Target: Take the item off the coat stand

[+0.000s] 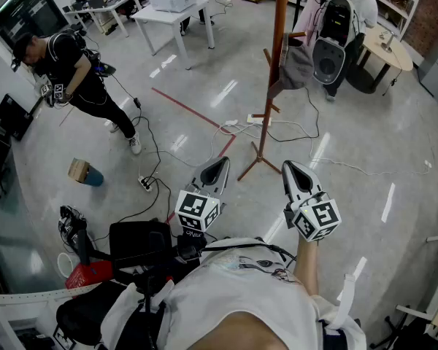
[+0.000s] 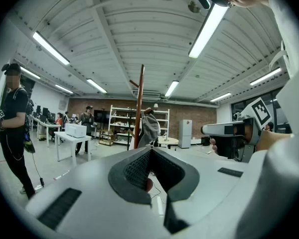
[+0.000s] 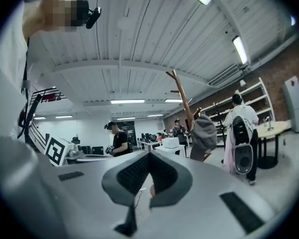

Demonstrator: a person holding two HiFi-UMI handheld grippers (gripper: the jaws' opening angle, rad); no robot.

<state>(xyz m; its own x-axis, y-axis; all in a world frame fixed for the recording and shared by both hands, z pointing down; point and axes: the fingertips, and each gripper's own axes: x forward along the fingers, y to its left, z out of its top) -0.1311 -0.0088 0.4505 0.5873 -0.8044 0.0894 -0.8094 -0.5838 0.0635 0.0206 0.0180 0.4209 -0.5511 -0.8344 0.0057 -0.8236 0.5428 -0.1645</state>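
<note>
A tall brown coat stand rises from the shiny floor ahead of me, and a grey cloth item hangs from a peg on its right side. Both grippers are held level, short of the stand's base, and neither touches it. The left gripper is shut and empty, and so is the right gripper. In the left gripper view, the stand and the grey item appear just above the closed left gripper. In the right gripper view, the item hangs right of the closed right gripper.
Just behind the stand is a person with a backpack; another person in black is at the left. Cables and a power strip lie near the stand's feet. There is a white table farther back, a round table at right, and bags near my left.
</note>
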